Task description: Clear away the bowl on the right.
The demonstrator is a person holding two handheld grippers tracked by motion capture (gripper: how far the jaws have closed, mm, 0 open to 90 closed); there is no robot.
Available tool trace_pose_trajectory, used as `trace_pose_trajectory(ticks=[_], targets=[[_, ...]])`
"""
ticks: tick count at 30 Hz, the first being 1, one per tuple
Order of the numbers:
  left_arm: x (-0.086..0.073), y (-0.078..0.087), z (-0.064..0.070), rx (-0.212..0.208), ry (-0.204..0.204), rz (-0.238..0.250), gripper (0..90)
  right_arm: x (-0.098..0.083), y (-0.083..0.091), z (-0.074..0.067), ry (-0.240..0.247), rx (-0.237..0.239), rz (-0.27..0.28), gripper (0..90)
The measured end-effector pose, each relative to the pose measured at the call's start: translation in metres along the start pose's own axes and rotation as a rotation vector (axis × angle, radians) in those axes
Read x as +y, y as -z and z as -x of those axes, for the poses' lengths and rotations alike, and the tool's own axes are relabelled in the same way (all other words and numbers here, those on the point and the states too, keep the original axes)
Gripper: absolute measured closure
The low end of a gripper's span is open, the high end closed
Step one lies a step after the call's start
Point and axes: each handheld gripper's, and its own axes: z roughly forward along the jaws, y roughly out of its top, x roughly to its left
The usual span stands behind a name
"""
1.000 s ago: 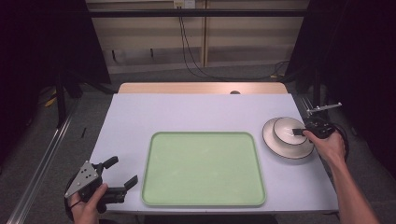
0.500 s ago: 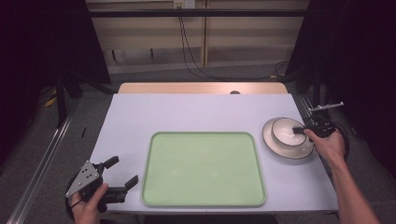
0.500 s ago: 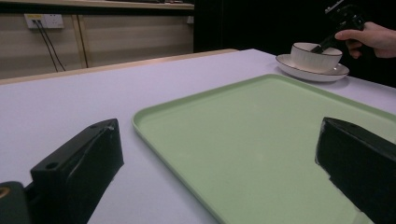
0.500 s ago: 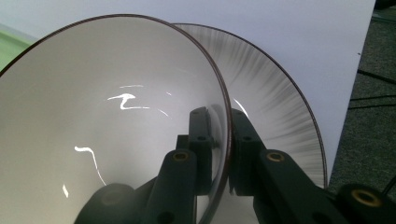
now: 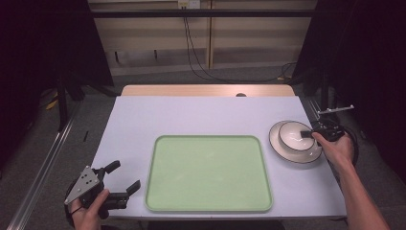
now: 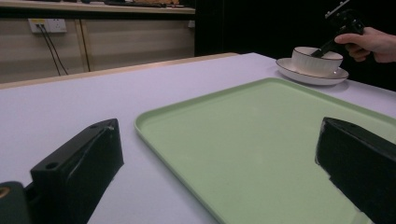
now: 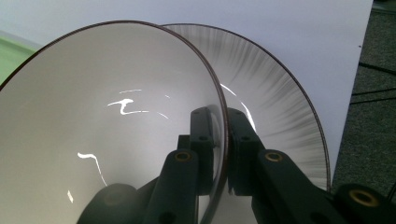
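Right gripper (image 7: 219, 154) pinches the bowl's (image 7: 107, 121) rim, one jaw inside, one outside; left gripper (image 5: 125, 179) idles wide open beside the green tray (image 5: 208, 173). Bowl sits on its saucer (image 5: 280, 148) at the table's (image 5: 201, 115) right — glazed ceramic, likely slippery, stiff, breakable — so that rim grip suits it.

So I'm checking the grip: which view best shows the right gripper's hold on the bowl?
The right gripper view: the right gripper has one jaw inside and one outside the bowl rim, closed on it. The high view shows bowl and gripper small; the left gripper view shows them far off.
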Motion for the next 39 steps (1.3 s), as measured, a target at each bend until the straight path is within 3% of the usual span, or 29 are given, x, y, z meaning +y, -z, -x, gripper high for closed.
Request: trace_pose_trajectory(ticks=[8, 22, 39], targets=[[0.000, -0.002, 0.001, -0.005, -0.005, -0.004, 0.8, -0.001, 0.000, 0.002, -0.035, 0.016, 0.013, 83.0], [-0.001, -0.001, 0.001, -0.006, -0.001, -0.008, 0.7, 0.000, 0.005, -0.001, -0.023, 0.036, 0.031, 82.5], [0.000, -0.001, 0.001, -0.002, -0.001, -0.004, 0.7, -0.001, 0.012, 0.002, -0.051, 0.048, 0.067, 82.3]])
